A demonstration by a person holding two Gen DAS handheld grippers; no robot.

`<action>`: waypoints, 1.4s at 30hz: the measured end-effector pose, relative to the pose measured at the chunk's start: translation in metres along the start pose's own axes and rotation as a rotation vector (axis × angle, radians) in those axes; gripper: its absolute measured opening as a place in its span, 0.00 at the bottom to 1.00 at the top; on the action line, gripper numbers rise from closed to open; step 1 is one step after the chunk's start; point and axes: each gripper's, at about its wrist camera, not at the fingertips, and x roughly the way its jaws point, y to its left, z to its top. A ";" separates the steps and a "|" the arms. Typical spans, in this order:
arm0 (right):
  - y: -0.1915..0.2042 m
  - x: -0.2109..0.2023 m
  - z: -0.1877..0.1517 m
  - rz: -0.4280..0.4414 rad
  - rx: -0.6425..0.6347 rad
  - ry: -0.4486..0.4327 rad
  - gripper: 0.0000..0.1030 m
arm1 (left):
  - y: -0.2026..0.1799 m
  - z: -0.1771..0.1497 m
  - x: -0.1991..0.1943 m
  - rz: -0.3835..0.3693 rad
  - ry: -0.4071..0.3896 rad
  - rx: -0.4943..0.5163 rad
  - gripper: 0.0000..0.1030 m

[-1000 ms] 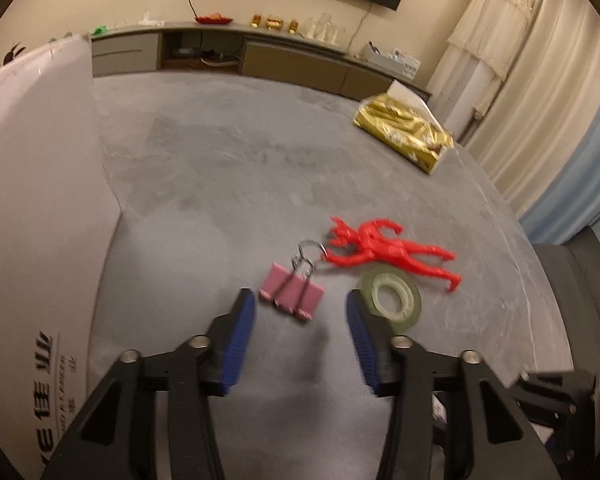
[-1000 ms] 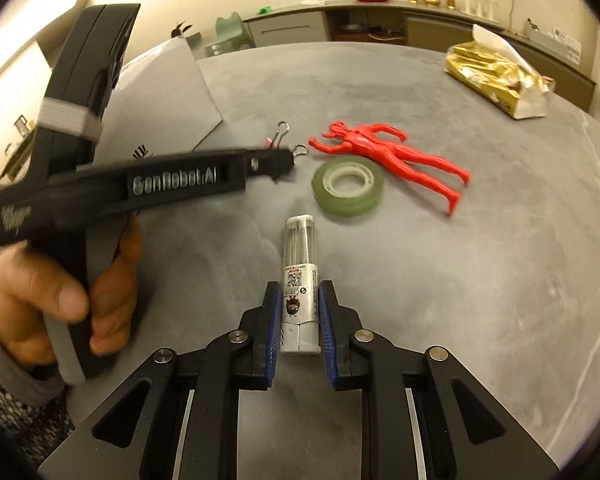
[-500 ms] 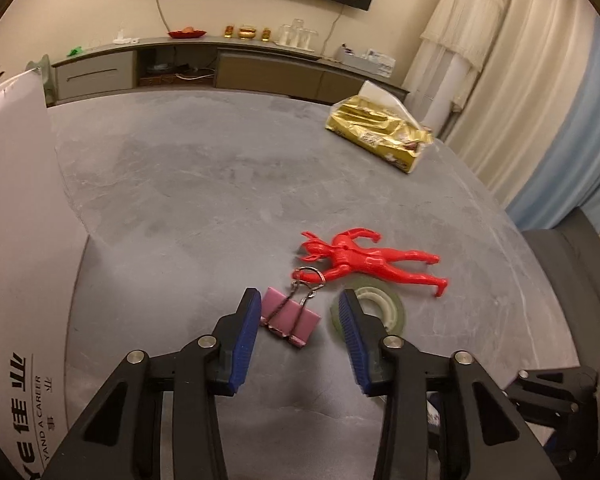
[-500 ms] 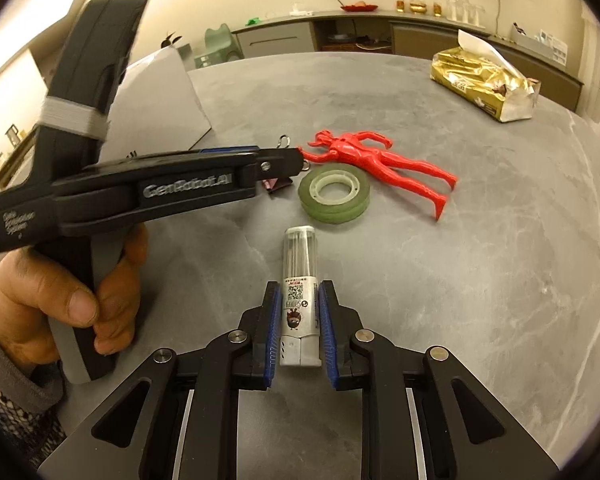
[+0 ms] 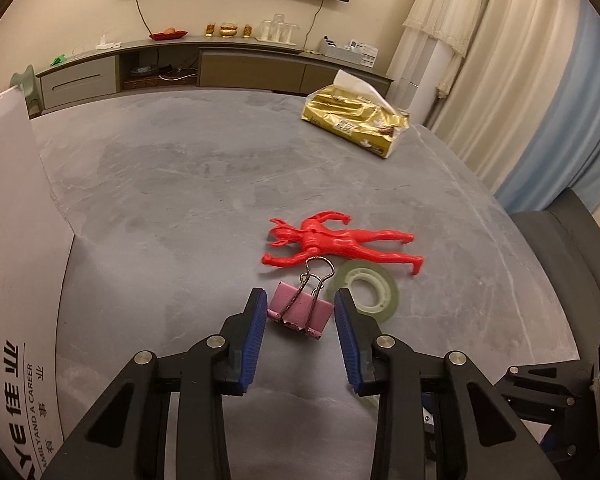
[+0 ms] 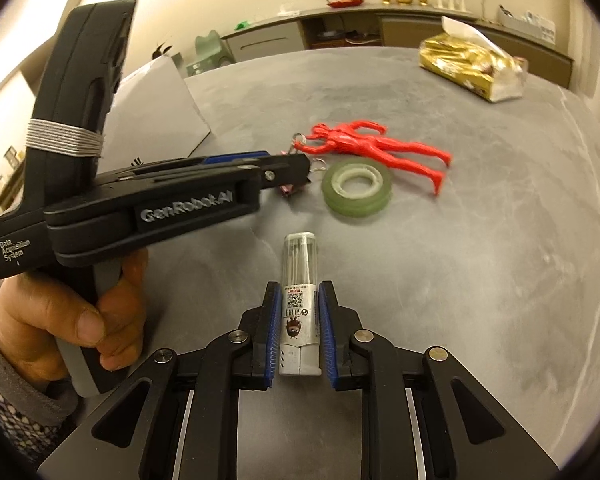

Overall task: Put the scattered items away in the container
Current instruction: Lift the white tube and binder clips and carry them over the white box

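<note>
Left wrist view: the left gripper (image 5: 300, 316) has its jaws spread wide, and the pink binder clip (image 5: 300, 311) lies flat on the grey tabletop (image 5: 180, 184) between their tips, touching neither pad. That straddle suggests a grasp is being lined up across the clip's body, with its wire handles pointing away from the jaws. Just beyond the clip lies the red toy figure (image 5: 340, 240), and beside the right-hand jaw tip sits the green tape roll (image 5: 364, 292), close enough that the closing jaw might nudge it. Far to the left of the jaws rises a white printed panel (image 5: 16, 240), probably the container's side or flap, though its opening is not visible.

Right wrist view: the right gripper (image 6: 299, 312) has its jaws closed on a small clear-capped tube (image 6: 299, 280), clamped at its labelled lower half, with the cap end pointing forward. Whether the tube is lifted off the tabletop cannot be told. Ahead of the jaws lie the tape roll and toy figure; to the left, a hand (image 6: 72, 320) grips the other tool's handle, aimed at the clip.
</note>
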 end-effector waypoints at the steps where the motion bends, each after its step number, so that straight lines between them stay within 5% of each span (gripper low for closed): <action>1: -0.001 -0.002 -0.002 0.000 0.010 0.001 0.19 | -0.002 0.000 -0.002 -0.004 -0.004 0.000 0.35; 15: 0.007 -0.038 -0.020 -0.022 0.040 -0.017 0.19 | -0.019 -0.014 -0.036 -0.029 -0.025 0.004 0.35; 42: 0.073 -0.123 -0.047 -0.027 -0.027 -0.087 0.19 | -0.048 -0.075 -0.185 -0.119 -0.150 -0.051 0.35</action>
